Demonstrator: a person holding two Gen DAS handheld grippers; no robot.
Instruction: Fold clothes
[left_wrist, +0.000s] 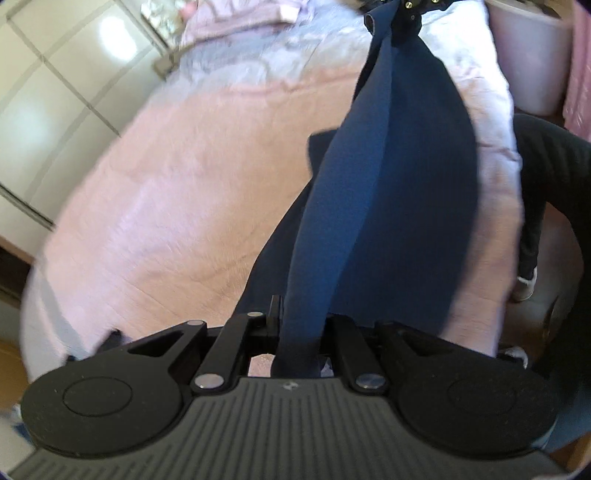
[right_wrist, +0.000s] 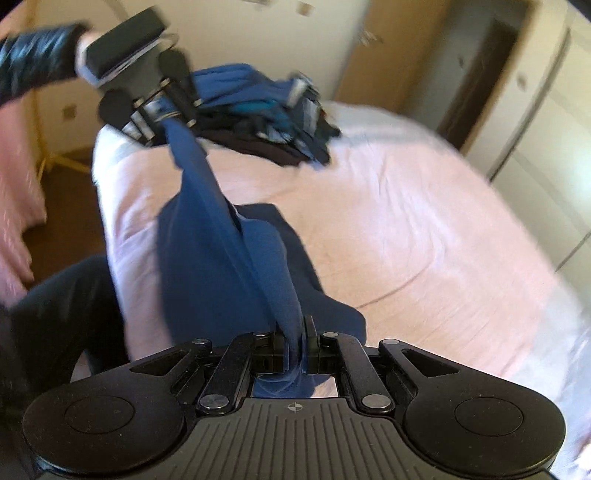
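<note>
A dark blue garment (left_wrist: 402, 177) hangs stretched between my two grippers above a bed with a pink cover (left_wrist: 177, 192). My left gripper (left_wrist: 295, 325) is shut on one edge of the cloth, which runs up to the right gripper (left_wrist: 410, 14) at the top of the left wrist view. In the right wrist view my right gripper (right_wrist: 297, 343) is shut on the other edge of the blue garment (right_wrist: 221, 236), whose lower part drapes onto the pink cover (right_wrist: 406, 229). The left gripper (right_wrist: 166, 114) shows at upper left, held by a hand in a dark sleeve.
A pile of dark and blue clothes (right_wrist: 269, 114) lies at the far end of the bed. Pink bedding (left_wrist: 236, 18) is bunched at the other end. White wardrobe doors (right_wrist: 535, 147) stand beside the bed. The person's dark-trousered leg (left_wrist: 543, 177) is at the bed's edge.
</note>
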